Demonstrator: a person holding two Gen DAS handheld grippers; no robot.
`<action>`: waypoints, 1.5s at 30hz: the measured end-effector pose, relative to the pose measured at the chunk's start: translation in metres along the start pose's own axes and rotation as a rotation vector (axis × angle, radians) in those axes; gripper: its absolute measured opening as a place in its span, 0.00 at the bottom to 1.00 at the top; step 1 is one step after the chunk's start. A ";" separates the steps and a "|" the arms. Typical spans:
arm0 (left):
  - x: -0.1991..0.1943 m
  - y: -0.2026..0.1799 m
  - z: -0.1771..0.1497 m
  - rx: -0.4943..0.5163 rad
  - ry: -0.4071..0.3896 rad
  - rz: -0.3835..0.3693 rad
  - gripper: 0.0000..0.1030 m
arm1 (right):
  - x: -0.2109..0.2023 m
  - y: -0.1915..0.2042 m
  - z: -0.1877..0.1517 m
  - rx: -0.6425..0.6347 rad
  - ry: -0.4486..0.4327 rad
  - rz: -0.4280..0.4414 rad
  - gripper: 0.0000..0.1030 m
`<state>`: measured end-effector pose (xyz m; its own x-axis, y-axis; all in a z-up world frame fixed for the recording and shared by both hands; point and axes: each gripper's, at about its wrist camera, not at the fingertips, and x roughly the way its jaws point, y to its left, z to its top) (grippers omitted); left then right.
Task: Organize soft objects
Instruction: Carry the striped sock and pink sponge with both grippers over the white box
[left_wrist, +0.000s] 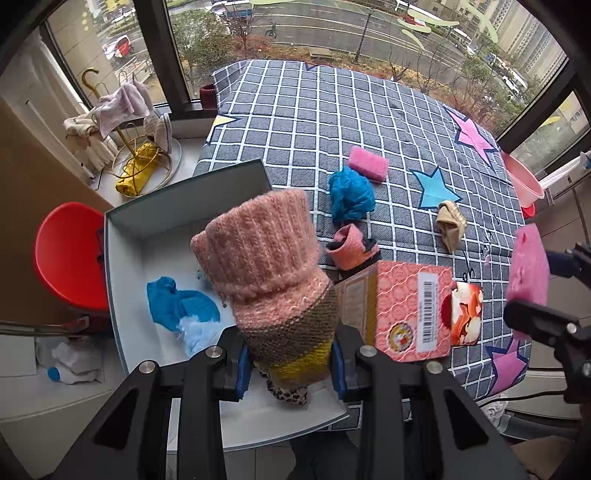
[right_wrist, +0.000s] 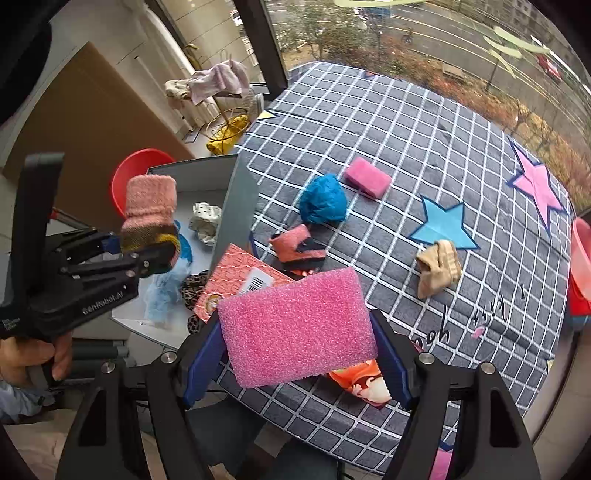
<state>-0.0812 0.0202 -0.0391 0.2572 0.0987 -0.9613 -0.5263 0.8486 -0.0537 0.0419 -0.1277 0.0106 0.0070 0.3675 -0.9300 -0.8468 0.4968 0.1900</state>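
Observation:
My left gripper (left_wrist: 290, 363) is shut on a pink, brown and yellow knitted sock (left_wrist: 266, 266) and holds it over the open grey box (left_wrist: 125, 258); the sock also shows in the right wrist view (right_wrist: 149, 210). My right gripper (right_wrist: 297, 349) is shut on a pink sponge (right_wrist: 295, 325), held above the near table edge; the sponge also shows in the left wrist view (left_wrist: 528, 269). On the checked tablecloth (left_wrist: 332, 103) lie a second pink sponge (left_wrist: 367, 162), a blue crumpled cloth (left_wrist: 349, 194), a pink and black sock (left_wrist: 349, 247) and a beige sock (left_wrist: 450, 221).
The box holds a blue cloth (left_wrist: 177, 306), a leopard-print piece (left_wrist: 290, 395) and a dotted white cloth (right_wrist: 205, 221). A pink carton (left_wrist: 399, 314) lies at the table's near edge beside the box. A red bucket (left_wrist: 68, 254) stands left of the box. A pink basin (left_wrist: 522, 177) sits at the right.

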 end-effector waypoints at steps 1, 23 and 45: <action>-0.001 0.003 -0.003 -0.007 -0.004 0.000 0.35 | 0.001 0.007 0.003 -0.016 0.002 -0.001 0.74; -0.009 0.076 -0.041 -0.158 -0.018 0.018 0.35 | 0.024 0.110 0.032 -0.241 0.037 0.033 0.74; -0.004 0.092 -0.040 -0.176 -0.022 -0.003 0.35 | 0.032 0.129 0.047 -0.287 0.054 0.020 0.74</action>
<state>-0.1636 0.0773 -0.0509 0.2759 0.1094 -0.9550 -0.6587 0.7450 -0.1050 -0.0419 -0.0155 0.0201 -0.0326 0.3286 -0.9439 -0.9625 0.2443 0.1183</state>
